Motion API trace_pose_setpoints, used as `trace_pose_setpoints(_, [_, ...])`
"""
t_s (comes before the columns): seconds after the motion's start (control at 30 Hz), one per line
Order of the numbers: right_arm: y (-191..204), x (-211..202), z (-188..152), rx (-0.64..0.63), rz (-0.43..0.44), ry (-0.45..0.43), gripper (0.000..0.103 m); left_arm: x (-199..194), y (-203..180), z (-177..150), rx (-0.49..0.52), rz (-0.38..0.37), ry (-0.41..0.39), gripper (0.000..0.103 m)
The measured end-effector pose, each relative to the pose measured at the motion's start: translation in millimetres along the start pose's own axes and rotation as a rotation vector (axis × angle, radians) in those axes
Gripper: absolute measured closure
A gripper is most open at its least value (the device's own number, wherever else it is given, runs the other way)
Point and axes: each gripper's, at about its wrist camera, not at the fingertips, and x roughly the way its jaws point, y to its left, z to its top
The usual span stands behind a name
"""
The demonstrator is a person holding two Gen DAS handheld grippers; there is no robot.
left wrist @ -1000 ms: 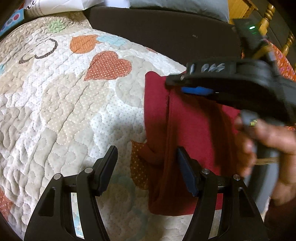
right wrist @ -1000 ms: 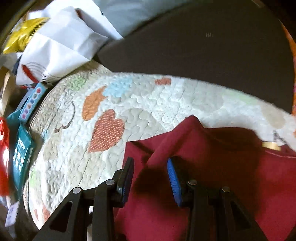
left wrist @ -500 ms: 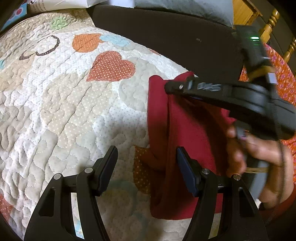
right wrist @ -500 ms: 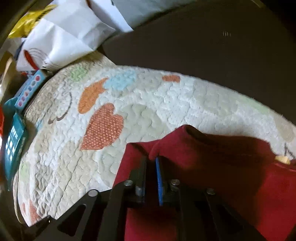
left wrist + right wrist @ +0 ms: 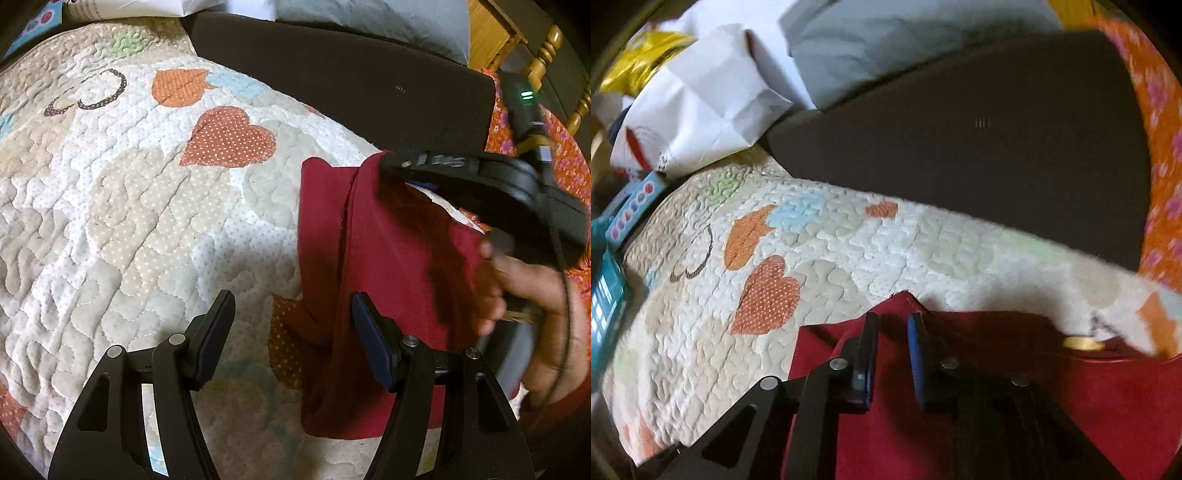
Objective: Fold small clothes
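Note:
A dark red garment (image 5: 384, 280) lies partly folded on a quilted bedspread (image 5: 129, 221) with heart patches. My left gripper (image 5: 291, 332) is open, low over the quilt at the garment's near left edge, with its right finger over the cloth. My right gripper (image 5: 892, 332) is nearly closed, pinching the garment's (image 5: 1071, 406) far top corner, which it lifts into a peak. In the left wrist view the right gripper (image 5: 399, 166) shows at the garment's upper corner, held by a hand.
A dark brown board (image 5: 960, 147) runs along the far edge of the quilt. White bags (image 5: 701, 110) and a grey pillow (image 5: 905, 48) lie behind it. Boxes (image 5: 613, 258) stand at the left. Orange flowered fabric (image 5: 1160, 166) is at the right.
My right gripper closed on the garment's top corner and has lifted and drawn it. The left gripper has stayed open in place.

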Motion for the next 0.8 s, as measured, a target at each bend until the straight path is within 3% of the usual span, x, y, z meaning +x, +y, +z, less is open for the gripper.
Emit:
trace_pose_setpoints(0.13, [-5, 29, -3, 0.004, -0.017, 0.04, 0.088, 4, 0, 0, 0.003, 0.005, 0.001, 0.037])
trace_pose_setpoints(0.33, [9, 35, -2, -0.141, -0.062, 0.059, 0.088, 10, 0, 2, -0.004, 0.001, 0.009, 0.036])
trace_pose_setpoints(0.5, [-10, -1, -7, -0.047, 0.015, 0.042, 0.088, 9, 4, 3, -0.024, -0.019, 0.016, 0.036])
trace_pose_setpoints(0.67, [-26, -35, -30, -0.021, 0.031, 0.002, 0.087, 10, 9, 2, -0.052, -0.039, 0.025, 0.036])
trace_pose_setpoints(0.73, [-35, -35, -42, 0.009, 0.024, 0.002, 0.082, 9, 7, 0, -0.049, -0.04, 0.021, 0.036])
trace_pose_setpoints(0.8, [-43, -17, -55, 0.033, 0.016, 0.062, 0.077, 12, 5, -2, -0.043, -0.039, 0.017, 0.036])
